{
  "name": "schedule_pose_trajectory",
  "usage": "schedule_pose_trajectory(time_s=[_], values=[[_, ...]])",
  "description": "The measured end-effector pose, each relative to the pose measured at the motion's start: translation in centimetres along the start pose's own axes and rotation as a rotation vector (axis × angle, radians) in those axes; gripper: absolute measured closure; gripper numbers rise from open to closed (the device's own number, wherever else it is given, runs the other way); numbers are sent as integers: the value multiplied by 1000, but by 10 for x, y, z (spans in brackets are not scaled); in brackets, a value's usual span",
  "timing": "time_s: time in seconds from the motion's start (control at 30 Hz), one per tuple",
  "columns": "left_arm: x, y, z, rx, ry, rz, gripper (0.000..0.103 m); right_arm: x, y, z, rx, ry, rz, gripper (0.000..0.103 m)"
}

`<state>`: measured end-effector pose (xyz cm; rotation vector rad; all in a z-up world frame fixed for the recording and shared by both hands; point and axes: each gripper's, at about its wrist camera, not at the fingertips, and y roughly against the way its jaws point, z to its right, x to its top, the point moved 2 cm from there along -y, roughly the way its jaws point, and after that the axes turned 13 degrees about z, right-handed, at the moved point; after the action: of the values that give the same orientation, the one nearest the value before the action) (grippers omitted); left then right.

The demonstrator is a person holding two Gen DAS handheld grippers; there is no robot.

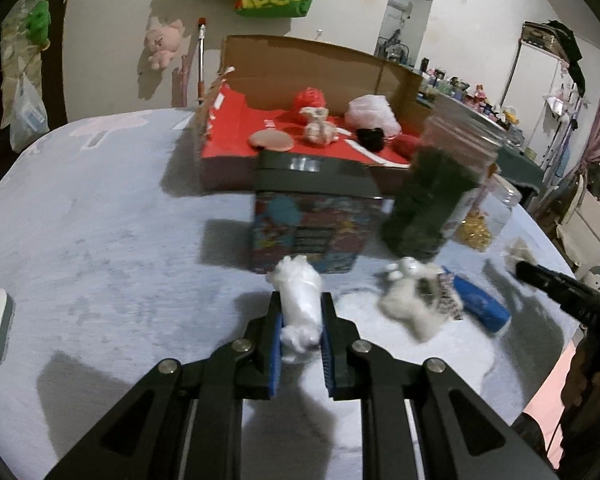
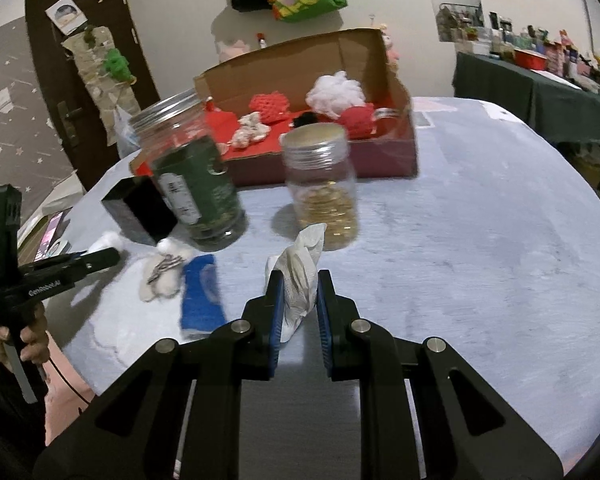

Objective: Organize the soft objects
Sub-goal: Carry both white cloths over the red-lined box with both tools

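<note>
My left gripper point(image 1: 301, 312) is shut on a white cotton wad point(image 1: 300, 300), held above the grey table cover. My right gripper point(image 2: 299, 292) is shut on a crumpled white tissue point(image 2: 300, 276). An open cardboard box with a red lining point(image 1: 228, 128) point(image 2: 384, 156) stands at the back of the table. In it lie a red mesh puff point(image 1: 310, 100), a white mesh puff point(image 1: 370, 114), a small plush toy point(image 1: 318, 126) and a black soft piece point(image 1: 370, 139). A white plush toy point(image 1: 414, 296) point(image 2: 162, 272) lies loose on the table beside a blue packet point(image 1: 482, 306) point(image 2: 202, 296).
A patterned tin with a dark lid point(image 1: 308, 216), a jar of dark green contents point(image 1: 432, 196) point(image 2: 192, 184) and a jar of golden pieces point(image 2: 326, 188) stand before the box. A hand point(image 2: 24, 332) holds the left gripper at the right wrist view's left edge. A cluttered side table point(image 2: 540, 80) is at the right.
</note>
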<state>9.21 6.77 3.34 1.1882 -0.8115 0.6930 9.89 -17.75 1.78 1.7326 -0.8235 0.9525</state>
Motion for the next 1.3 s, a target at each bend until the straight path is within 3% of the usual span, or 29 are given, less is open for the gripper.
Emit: schedule_pose_trajectory(time_s=[0.4, 0.67, 1.1, 1.3], values=[[10, -15, -36, 14, -20, -33, 86, 16, -14, 38, -55, 8, -52, 88], [28, -31, -51, -4, -70, -39, 86, 36, -26, 49, -36, 49, -55, 88], [99, -39, -48, -149, -142, -16, 86, 99, -46, 39, 73, 160, -37, 88], [119, -67, -27, -196, -181, -72, 86, 120, -79, 25, 114, 191, -95, 88]])
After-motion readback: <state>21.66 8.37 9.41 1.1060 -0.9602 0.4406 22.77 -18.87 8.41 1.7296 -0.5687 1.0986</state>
